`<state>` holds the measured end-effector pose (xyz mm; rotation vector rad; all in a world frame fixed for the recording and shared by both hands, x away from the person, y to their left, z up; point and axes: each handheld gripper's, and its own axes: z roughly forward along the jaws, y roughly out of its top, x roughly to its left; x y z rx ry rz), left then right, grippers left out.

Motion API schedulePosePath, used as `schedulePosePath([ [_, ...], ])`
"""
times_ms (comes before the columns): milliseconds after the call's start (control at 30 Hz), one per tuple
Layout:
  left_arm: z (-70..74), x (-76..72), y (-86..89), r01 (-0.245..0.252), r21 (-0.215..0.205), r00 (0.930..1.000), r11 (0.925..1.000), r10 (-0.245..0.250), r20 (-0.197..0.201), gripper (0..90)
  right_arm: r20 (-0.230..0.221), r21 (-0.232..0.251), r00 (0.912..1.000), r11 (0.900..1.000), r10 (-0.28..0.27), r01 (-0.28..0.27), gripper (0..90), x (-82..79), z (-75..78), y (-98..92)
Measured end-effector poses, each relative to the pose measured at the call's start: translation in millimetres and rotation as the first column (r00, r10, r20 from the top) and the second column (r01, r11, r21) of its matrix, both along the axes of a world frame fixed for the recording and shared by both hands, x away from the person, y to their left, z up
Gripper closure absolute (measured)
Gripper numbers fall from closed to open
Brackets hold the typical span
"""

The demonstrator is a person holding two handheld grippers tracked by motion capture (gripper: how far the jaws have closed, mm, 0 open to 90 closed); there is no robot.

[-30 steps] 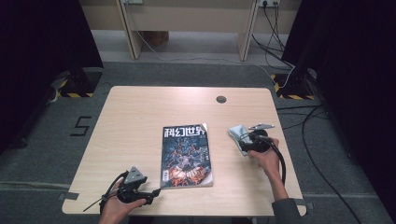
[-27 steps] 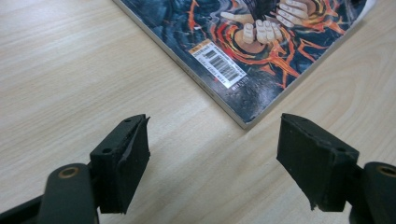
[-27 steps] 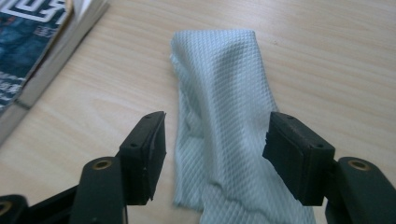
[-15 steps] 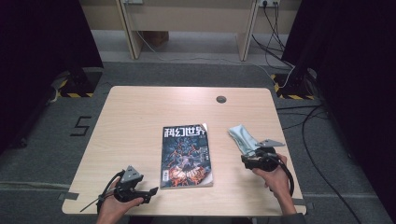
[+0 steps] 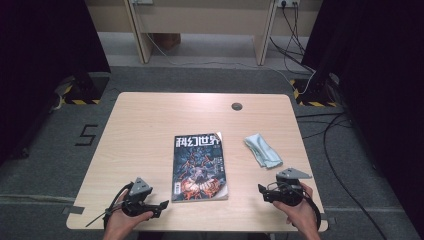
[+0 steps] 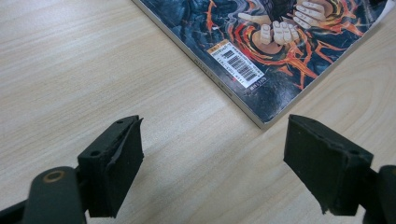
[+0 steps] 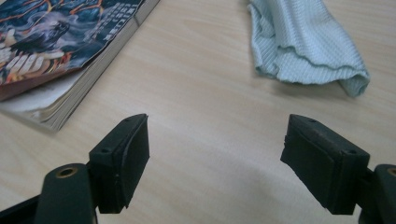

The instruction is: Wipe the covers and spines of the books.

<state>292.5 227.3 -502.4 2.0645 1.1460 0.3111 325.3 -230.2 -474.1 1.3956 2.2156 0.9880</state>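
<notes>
Pale wood tabletop [image 5: 150, 125] carries a magazine [image 5: 200, 167] at its middle and a folded light-blue cloth [image 5: 263, 150] beyond the right gripper [image 5: 263, 192]. That gripper's jaws have just been opening and stand wide with nothing between them, the cloth lying free ahead of it. I judge the cloth has just been set down. The left gripper [image 5: 161, 207], jaws well apart and empty, sits just beside the magazine's near corner, so closing on that corner looks next. The magazine's long axis runs away from the person, title at the far end.
</notes>
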Motion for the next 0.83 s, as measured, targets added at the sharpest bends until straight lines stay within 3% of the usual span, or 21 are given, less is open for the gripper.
schedulePosePath([
  [267, -0.6, 0.3, 0.0, 0.006, 0.007, 1.0000, 1.0000, -0.006, -0.002, 19.0, -0.018, -0.032, 0.9995, 0.999, 0.027, -0.028, 19.9, -21.9, -9.3, 0.6],
  [500, -1.5, 0.2, -0.9, 0.010, 0.016, 0.9999, 0.9998, -0.010, -0.002, 19.0, -0.044, -0.051, 0.9985, 0.998, 0.033, -0.035, 17.2, -31.4, -16.6, 1.9],
  [833, -2.3, 0.5, -1.7, 0.012, 0.018, 0.9999, 0.9998, -0.011, -0.004, 19.0, -0.040, -0.059, 0.9984, 0.997, 0.040, -0.042, 17.1, -34.7, -17.4, 2.9],
])
